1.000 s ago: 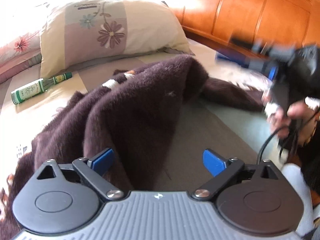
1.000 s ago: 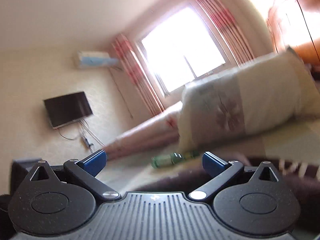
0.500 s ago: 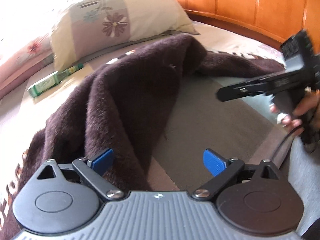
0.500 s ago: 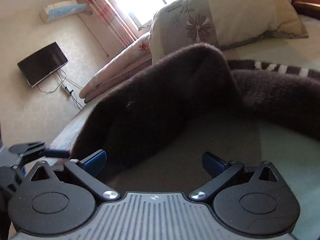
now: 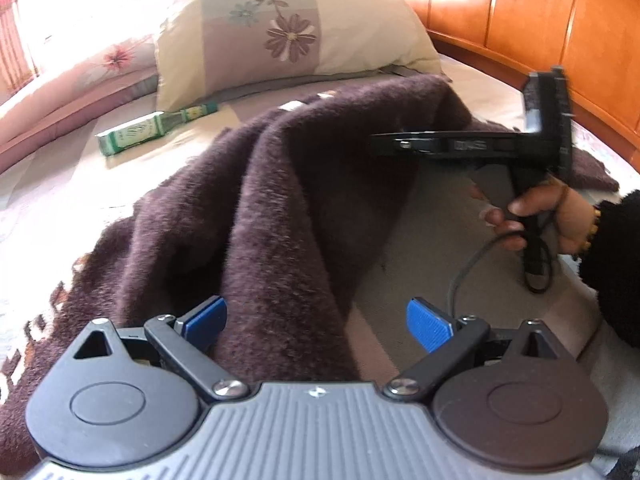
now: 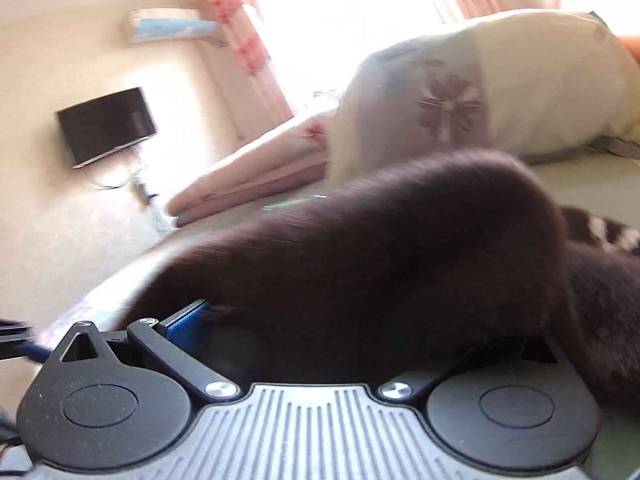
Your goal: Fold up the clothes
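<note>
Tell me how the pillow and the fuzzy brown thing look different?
The pillow is pale cream with flower prints; the garment is dark brown. The pillow looks smooth and plump, propped at the head of the bed; the garment is furry and lies rumpled in folds. Both rest on the bed.

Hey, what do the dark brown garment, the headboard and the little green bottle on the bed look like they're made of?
Garment: thick fuzzy fleece or plush knit, matte, with raised fibres along its folds. Headboard: wood, glossy orange-brown varnish, panelled, with bright glare. Bottle: probably green glass or plastic with a paper label; too small to settle.
</note>
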Available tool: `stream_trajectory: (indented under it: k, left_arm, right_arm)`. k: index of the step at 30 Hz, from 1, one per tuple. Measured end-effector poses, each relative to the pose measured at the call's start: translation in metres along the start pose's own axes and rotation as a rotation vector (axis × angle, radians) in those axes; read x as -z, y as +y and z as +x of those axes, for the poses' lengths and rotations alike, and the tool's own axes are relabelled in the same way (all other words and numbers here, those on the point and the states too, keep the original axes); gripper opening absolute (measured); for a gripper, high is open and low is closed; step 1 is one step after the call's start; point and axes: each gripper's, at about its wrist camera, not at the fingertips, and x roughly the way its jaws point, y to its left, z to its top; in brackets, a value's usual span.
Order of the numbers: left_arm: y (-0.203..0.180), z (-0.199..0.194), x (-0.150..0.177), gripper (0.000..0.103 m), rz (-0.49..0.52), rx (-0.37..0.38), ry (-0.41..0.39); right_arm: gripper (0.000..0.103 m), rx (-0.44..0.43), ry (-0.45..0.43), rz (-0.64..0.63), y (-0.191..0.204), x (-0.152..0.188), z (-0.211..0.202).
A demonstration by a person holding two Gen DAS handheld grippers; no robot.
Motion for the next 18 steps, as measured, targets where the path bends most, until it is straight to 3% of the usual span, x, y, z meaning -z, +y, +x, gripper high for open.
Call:
stream_trajectory:
  k: [9, 14, 18]
  left_arm:
    - [-0.006, -0.031, 0.004, 0.097, 0.001, -0.008, -0.047]
    - [-0.017, -0.044, 0.007, 0.097, 0.028, 0.002, -0.06]
    - [-0.022, -0.048, 0.008, 0.097, 0.044, 0.002, -0.061]
  right_arm:
    - [0.103, -0.219, -0.01, 0.025, 0.036, -0.045, -0.066]
    - [0.103, -0.241, -0.081, 0.08, 0.029, -0.052, -0.108]
    - [0.103, -0.118, -0.073, 0.116, 0.02, -0.037, -0.124]
